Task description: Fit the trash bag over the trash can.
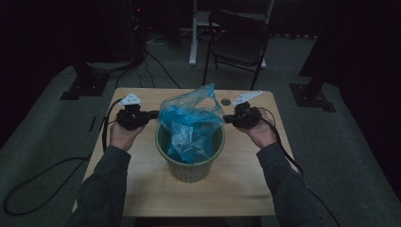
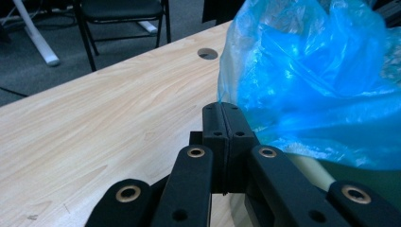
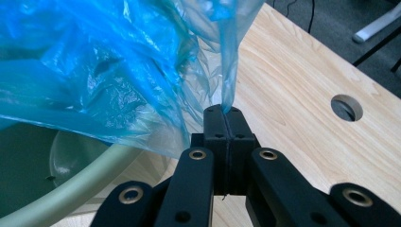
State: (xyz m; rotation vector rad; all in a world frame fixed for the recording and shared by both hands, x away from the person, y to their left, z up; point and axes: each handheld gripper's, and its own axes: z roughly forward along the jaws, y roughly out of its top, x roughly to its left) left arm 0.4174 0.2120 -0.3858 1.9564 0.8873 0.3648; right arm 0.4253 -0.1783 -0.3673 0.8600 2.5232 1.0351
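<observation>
A blue plastic bag [image 1: 191,124] sat partly inside a green ribbed bin [image 1: 190,165] in the middle of the wooden surface [image 1: 142,189], its crumpled top rising above the rim. The left gripper [image 1: 153,114] met the bag's left edge; in the left gripper view its jaws stood pressed together with the film [image 2: 312,80] starting right at their tips, so they appeared to pinch it. The right gripper [image 1: 227,118] did the same on the opposite side, jaws closed on a thin fold of the bag [image 3: 229,71] that ran up out of them. The bin's bottom was mostly hidden under plastic. A round hole [image 1: 226,101] in the surface lay behind the bag. A folding chair [image 1: 239,42] stood beyond in dim light.
</observation>
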